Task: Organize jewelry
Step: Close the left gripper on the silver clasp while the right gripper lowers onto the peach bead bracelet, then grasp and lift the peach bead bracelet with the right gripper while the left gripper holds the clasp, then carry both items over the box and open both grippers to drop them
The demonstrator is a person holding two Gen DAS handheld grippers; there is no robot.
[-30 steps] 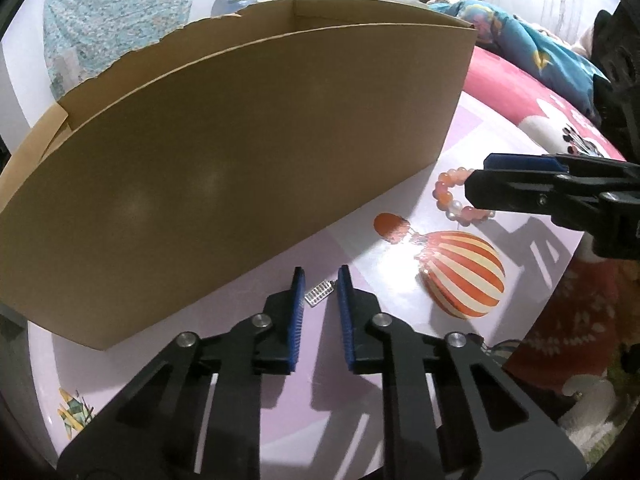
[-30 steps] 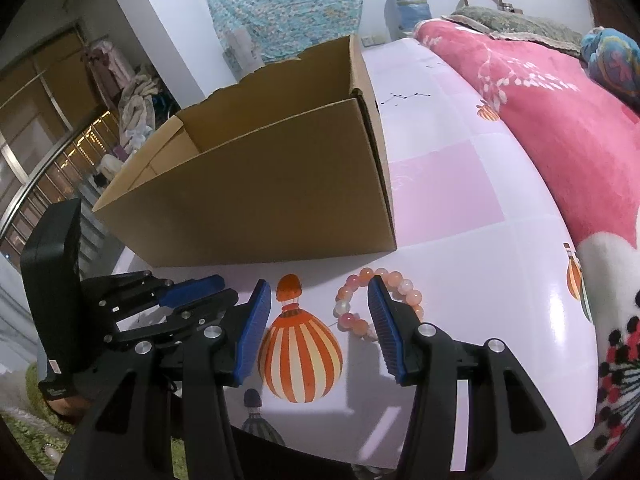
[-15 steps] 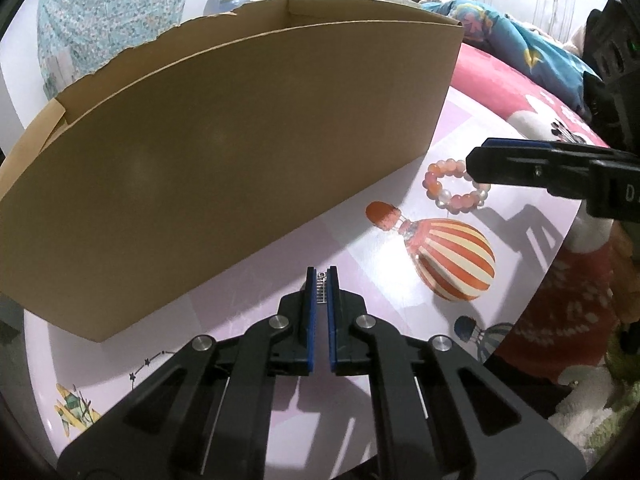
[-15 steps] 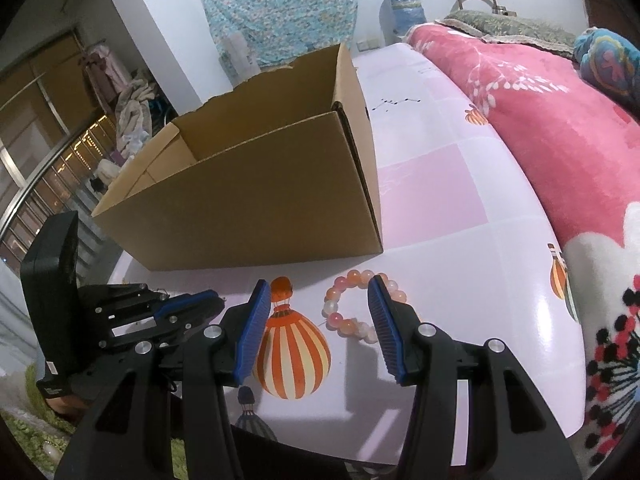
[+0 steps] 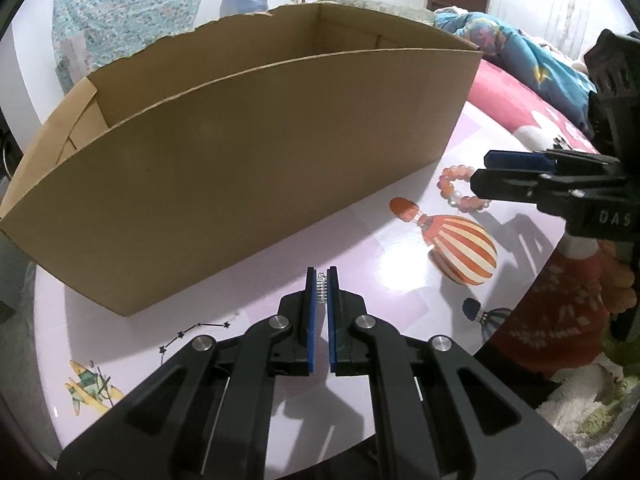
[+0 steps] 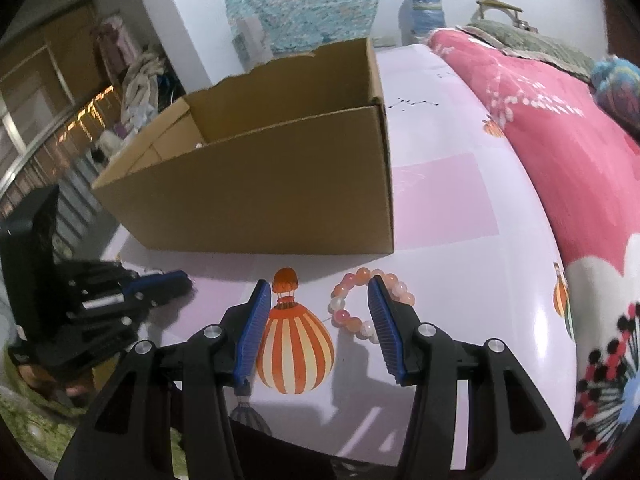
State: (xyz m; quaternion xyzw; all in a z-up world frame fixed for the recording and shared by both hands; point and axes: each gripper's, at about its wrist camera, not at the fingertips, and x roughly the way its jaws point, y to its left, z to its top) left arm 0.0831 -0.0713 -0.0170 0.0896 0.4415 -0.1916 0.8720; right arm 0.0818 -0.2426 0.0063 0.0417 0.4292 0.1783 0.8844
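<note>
Left wrist view
Left gripper (image 5: 321, 280): jaws closed nearly together, blue pads clamped on a small silver clasp-like piece (image 5: 321, 291) held upright at the tips, above the sheet.
Cardboard box (image 5: 248, 152): straight ahead of the tips and close, open-topped, its long brown wall filling the view from left to right.
Bead bracelet (image 5: 460, 188): ahead and well to the right of the tips, lying flat just off the box's right-hand corner.
Right gripper (image 5: 496, 176): far right, reaching in sideways, its tips over the bracelet's right edge.
Balloon print (image 5: 460, 252): just right of the tips, on the pale pink sheet (image 5: 360, 252).

Right wrist view
Right gripper (image 6: 318, 294): jaws about half open, nothing between the pads; it hovers above the sheet.
Bead bracelet (image 6: 352, 308): right under the tips, lying on the sheet; the right finger crosses in front of its right part, while the rest shows in the gap.
Balloon print (image 6: 296, 344): between the two fingers, nearer the left one.
Cardboard box (image 6: 260, 184): just ahead of the tips, its open interior showing to the left.
Left gripper (image 6: 176, 282): low at the left, blurred; its grip cannot be read from here.
Pink blanket (image 6: 560, 128): well off to the right.
</note>
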